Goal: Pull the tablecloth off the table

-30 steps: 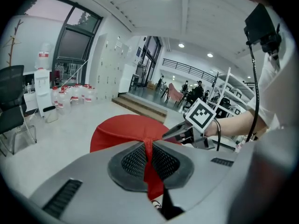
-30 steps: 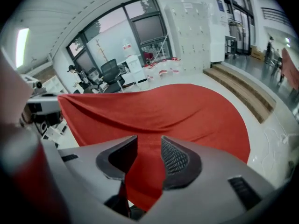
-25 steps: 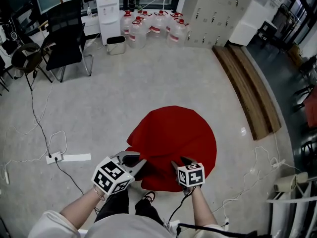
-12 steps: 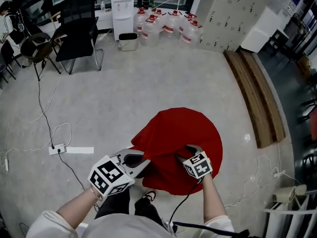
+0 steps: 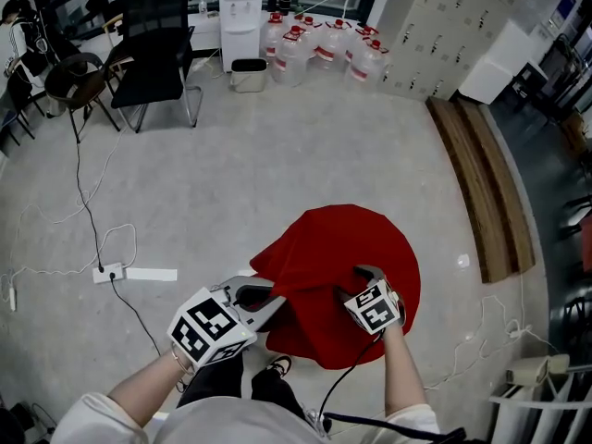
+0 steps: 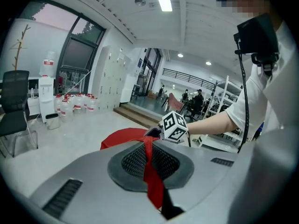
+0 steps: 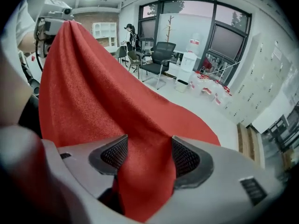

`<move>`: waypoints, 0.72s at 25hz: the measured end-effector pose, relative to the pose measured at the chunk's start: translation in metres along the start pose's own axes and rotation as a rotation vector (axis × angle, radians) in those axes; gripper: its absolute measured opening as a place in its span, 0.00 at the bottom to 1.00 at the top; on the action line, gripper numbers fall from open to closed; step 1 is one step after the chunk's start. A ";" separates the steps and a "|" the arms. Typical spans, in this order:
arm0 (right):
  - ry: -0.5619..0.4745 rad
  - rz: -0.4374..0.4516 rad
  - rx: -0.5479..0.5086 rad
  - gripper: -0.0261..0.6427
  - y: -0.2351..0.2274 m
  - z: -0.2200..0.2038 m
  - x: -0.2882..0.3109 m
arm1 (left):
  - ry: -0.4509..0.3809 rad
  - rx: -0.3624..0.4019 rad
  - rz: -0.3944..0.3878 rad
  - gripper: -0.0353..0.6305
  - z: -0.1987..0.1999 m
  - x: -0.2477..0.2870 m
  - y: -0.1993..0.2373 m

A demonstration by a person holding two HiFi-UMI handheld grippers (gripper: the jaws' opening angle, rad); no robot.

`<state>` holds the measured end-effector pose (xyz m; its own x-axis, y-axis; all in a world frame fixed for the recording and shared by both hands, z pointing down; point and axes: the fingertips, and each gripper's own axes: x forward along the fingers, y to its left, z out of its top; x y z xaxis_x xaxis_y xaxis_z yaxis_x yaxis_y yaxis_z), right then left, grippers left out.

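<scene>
**Left.** We see the left gripper (image 5: 274, 303) with its jaws pressed together on a narrow fold of the red tablecloth (image 5: 347, 248). In the left gripper view this fold runs as a thin strip between the two ribbed pads (image 6: 133, 160) and hangs out behind them.

**Centre.** From the left fingertips the cloth is drawn up into a taut ridge that leads across to the right fingertips. Beyond both pairs of fingertips the rest of it spreads as a rounded red sheet, with the grey floor (image 5: 231, 174) around it.

**Right.** The right gripper (image 5: 363, 280) points steeply down into the cloth. Its jaws stand wide and have just been opening. In the right gripper view we find a broad band of cloth lying loosely in the gap between the pads (image 7: 114, 153), reaching from one pad to the other. Ahead of these fingertips the fabric climbs up and to the left, toward the left gripper that holds it.
</scene>
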<state>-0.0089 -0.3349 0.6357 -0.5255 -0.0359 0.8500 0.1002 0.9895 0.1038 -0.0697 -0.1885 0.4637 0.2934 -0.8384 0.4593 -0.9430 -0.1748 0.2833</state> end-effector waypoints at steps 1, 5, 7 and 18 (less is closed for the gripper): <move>0.006 -0.008 -0.007 0.50 0.001 0.001 0.000 | -0.002 0.001 -0.003 0.09 0.001 0.000 0.000; 0.038 0.021 -0.036 0.52 0.004 0.002 0.009 | -0.017 0.016 -0.018 0.09 0.005 -0.001 -0.004; 0.047 0.071 -0.018 0.52 0.006 0.003 0.016 | -0.028 0.024 -0.023 0.09 0.007 -0.002 -0.006; 0.072 0.275 0.211 0.43 0.029 -0.009 0.029 | -0.022 0.074 -0.052 0.09 0.006 -0.006 -0.013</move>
<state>-0.0134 -0.3082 0.6687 -0.4414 0.2338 0.8663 0.0491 0.9703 -0.2369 -0.0602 -0.1841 0.4519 0.3391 -0.8384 0.4267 -0.9360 -0.2553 0.2424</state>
